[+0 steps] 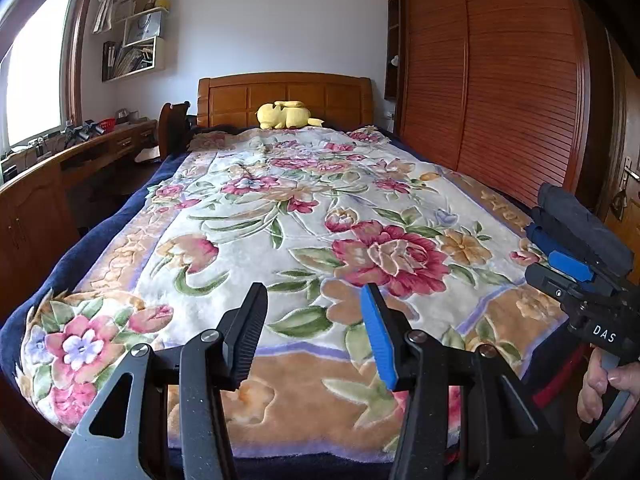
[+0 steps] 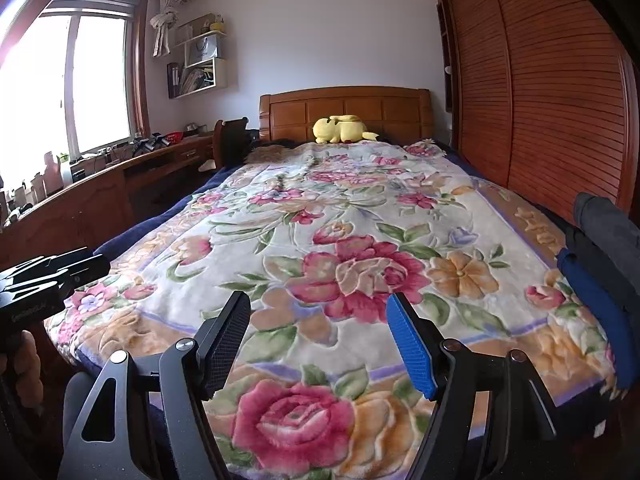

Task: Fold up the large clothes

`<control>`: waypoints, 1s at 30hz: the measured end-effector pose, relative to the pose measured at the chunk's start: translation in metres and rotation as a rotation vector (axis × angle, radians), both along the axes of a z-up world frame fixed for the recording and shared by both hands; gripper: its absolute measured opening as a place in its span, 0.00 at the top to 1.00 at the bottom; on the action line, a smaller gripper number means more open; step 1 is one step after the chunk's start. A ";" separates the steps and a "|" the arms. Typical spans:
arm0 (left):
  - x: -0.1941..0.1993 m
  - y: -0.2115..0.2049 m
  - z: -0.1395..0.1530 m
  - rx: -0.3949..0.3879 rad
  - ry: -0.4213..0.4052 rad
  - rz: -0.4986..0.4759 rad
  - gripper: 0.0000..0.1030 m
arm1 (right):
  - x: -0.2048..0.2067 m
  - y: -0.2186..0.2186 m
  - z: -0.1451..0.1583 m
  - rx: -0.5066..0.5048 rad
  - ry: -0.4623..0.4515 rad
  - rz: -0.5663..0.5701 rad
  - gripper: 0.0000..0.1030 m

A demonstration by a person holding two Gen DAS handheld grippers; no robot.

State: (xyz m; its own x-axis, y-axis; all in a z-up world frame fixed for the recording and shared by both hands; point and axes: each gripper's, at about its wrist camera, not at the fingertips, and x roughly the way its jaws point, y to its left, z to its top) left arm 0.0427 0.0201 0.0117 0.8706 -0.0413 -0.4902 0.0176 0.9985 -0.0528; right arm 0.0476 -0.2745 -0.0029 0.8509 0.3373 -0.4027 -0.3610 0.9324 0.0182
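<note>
Lying bunched along the right edge of the floral plush blanket (image 2: 340, 264), the dark grey and navy clothes (image 2: 600, 264) run lengthwise, nearer the empty, spread right gripper (image 2: 318, 340); the left gripper (image 1: 314, 332) is likewise spread and empty.

One floral blanket (image 1: 304, 216); one yellow plush toy (image 1: 286, 115); two grippers (image 1: 314, 320) (image 2: 318, 334); two folded dark garments (image 2: 604, 272); one wardrobe (image 1: 492, 80).

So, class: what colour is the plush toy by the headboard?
Yellow: the plush toy shows best in the right wrist view.
</note>
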 end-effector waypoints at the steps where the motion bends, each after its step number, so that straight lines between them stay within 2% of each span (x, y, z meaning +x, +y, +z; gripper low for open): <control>1: 0.000 0.000 0.000 -0.003 0.001 0.000 0.52 | -0.001 0.000 0.000 -0.001 -0.001 0.001 0.30; 30: -0.012 -0.009 0.003 -0.002 -0.010 -0.004 0.51 | -0.004 0.006 0.005 0.019 0.000 -0.001 0.30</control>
State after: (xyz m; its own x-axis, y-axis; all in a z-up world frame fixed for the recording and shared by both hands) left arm 0.0311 0.0112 0.0147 0.8753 -0.0457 -0.4813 0.0222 0.9983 -0.0543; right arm 0.0435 -0.2688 0.0021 0.8511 0.3439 -0.3966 -0.3601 0.9322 0.0357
